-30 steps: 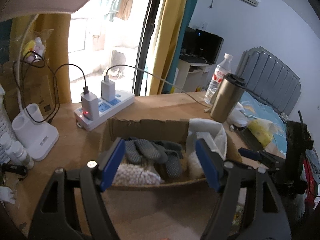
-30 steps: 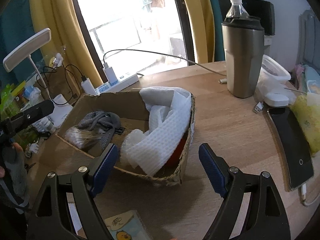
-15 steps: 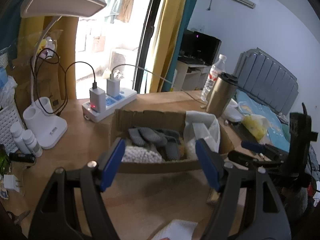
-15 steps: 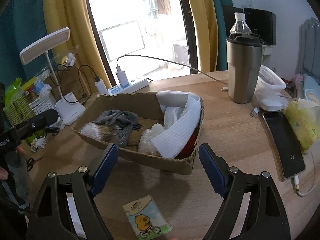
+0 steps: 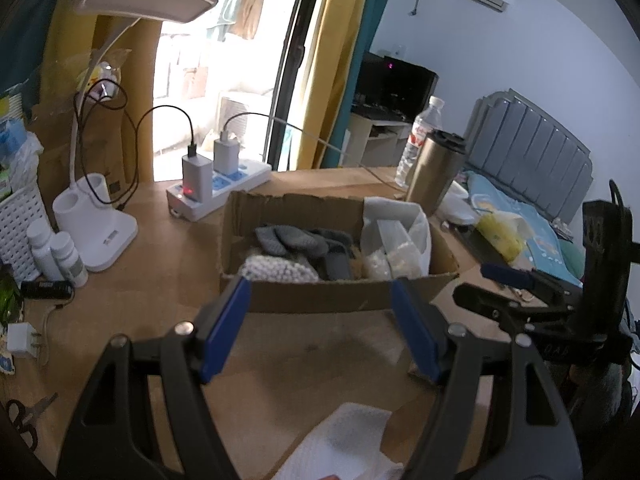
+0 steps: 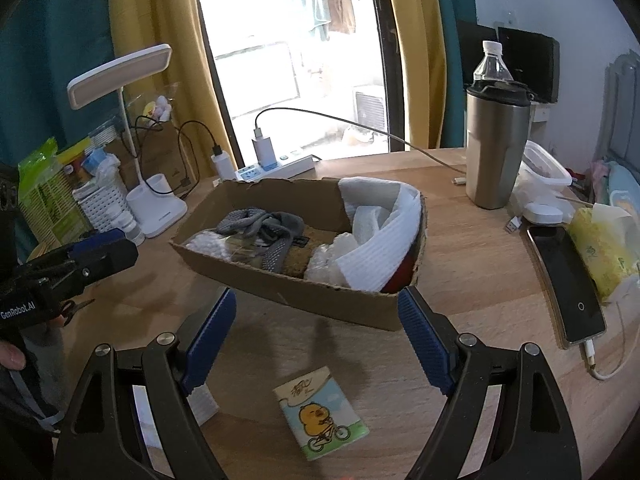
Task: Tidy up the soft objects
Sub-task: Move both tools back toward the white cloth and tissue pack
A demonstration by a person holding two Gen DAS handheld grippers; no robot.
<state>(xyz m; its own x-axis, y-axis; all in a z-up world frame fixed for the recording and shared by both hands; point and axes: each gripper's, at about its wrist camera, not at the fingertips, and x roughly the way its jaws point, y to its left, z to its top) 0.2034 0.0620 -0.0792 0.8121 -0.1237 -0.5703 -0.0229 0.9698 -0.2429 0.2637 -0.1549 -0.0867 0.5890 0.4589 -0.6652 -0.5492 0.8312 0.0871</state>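
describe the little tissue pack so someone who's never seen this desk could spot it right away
Find the cardboard box of soft things in the middle of the wooden desk. On the bare wood in front of it lies the tissue pack, flat, the only thing printed with a yellow duck riding a bicycle.

Both wrist cameras look forward and downward from close above the table (image 5: 168, 276), sharing the cardboard box (image 6: 316, 298).

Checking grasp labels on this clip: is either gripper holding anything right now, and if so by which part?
Nothing is held. The left gripper and right gripper both stand open and empty, short of the cardboard box.
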